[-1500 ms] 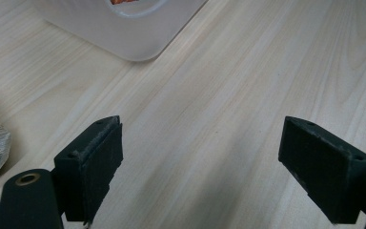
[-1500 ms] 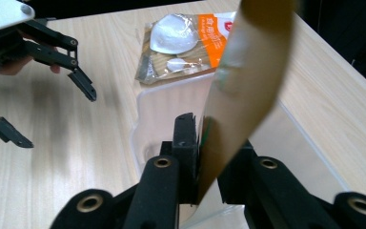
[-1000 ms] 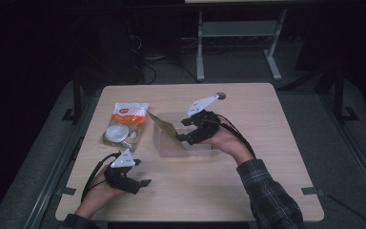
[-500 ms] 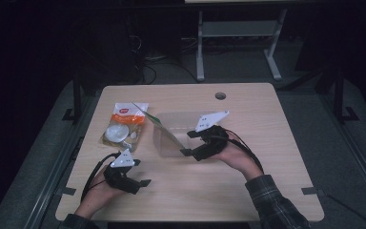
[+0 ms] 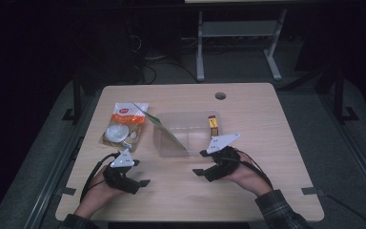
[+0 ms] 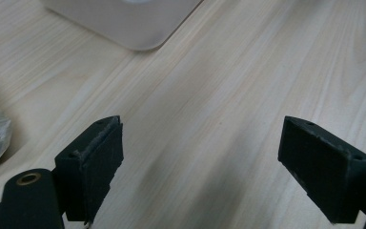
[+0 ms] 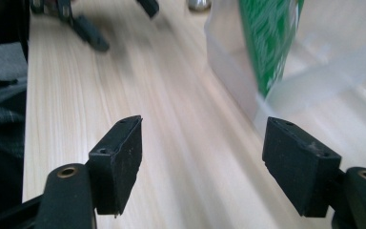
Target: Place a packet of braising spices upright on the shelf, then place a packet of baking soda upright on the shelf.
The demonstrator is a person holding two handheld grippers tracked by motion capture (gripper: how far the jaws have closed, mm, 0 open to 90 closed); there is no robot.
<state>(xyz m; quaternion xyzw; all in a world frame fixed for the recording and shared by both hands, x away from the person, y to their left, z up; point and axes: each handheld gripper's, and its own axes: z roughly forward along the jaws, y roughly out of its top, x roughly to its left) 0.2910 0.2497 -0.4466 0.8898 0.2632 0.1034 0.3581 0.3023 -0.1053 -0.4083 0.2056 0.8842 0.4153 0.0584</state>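
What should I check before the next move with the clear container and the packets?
1. Right tool empty, jaws apart: ok.
2. Left tool empty, jaws apart: ok.
3. Clear container flat on the table: ok.
4. Green packet leaning inside the container: ok.
5. Small yellow box inside the container: ok.
6. Orange snack bag left of the container, untouched: ok.

One clear bin (image 5: 181, 138) – one green packet (image 5: 164, 133), one yellow box (image 5: 213, 125) – one snack bag (image 5: 126, 121), two grippers

Left gripper (image 6: 200, 157) jaws apart over table (image 6: 209, 95), clear container (image 6: 124, 19) corner beyond
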